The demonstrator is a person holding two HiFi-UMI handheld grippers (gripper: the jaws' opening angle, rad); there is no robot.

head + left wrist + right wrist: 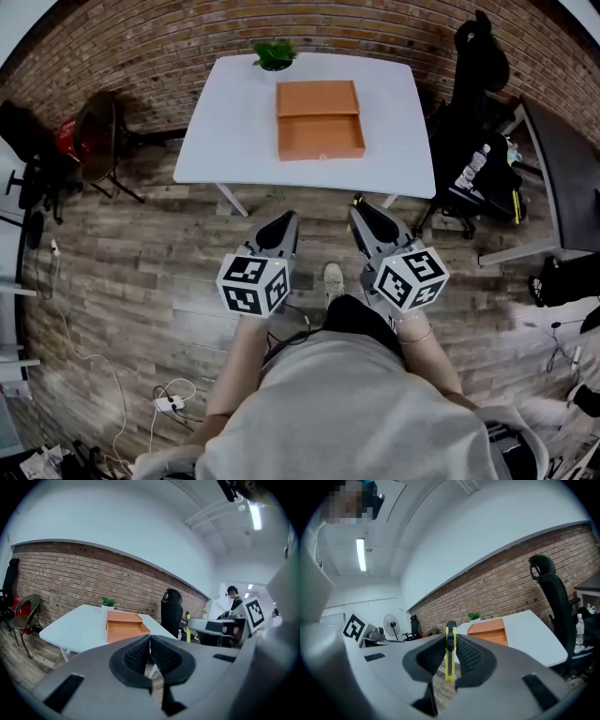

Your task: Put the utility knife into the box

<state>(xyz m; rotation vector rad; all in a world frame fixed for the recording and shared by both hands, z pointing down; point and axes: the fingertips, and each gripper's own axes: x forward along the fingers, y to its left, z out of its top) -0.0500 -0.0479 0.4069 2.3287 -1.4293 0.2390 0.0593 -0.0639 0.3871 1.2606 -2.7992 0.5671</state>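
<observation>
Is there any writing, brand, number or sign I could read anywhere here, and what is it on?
No readable words or numbers anywhere.
Cube on left tool, cube on right tool: black-and-white square patterns, no letters.
Bottle by the black chair: label too small to read.

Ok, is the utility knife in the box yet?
Out. The right tongs clamp the yellow utility knife between their pads, short of the orange box on the table.

No legible text — no brand, number or sign readable.
</observation>
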